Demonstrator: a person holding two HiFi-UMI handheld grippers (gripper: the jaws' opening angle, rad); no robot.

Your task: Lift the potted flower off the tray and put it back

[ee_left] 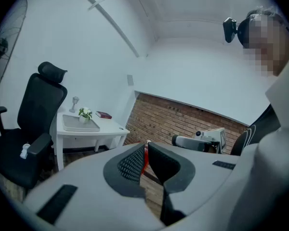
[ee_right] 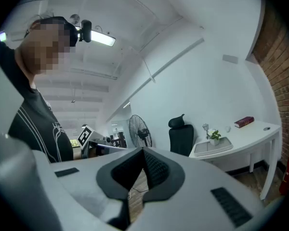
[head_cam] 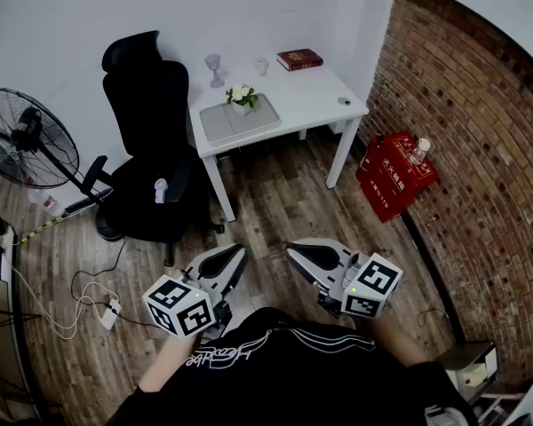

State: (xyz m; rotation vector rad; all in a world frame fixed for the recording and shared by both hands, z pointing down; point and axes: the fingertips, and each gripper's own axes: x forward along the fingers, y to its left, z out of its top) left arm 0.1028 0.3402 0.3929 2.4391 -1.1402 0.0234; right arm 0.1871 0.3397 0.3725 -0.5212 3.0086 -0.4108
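Observation:
The potted flower [head_cam: 242,98], white blooms in a small white pot, stands on the far edge of a grey tray [head_cam: 235,124] on a white table [head_cam: 315,96] across the room. It also shows small in the left gripper view [ee_left: 85,113] and the right gripper view [ee_right: 214,136]. Both grippers are held close to the person's body, far from the table. My left gripper [head_cam: 240,251] has its jaws together with nothing in them [ee_left: 145,147]. My right gripper [head_cam: 293,249] is likewise shut and empty [ee_right: 143,150].
A black office chair [head_cam: 147,149] stands left of the table, with a floor fan [head_cam: 27,140] beyond it. On the table are a glass [head_cam: 214,67], a small cup [head_cam: 262,65] and a red book [head_cam: 299,59]. A red box [head_cam: 393,176] leans on the brick wall. Cables [head_cam: 89,300] lie on the floor.

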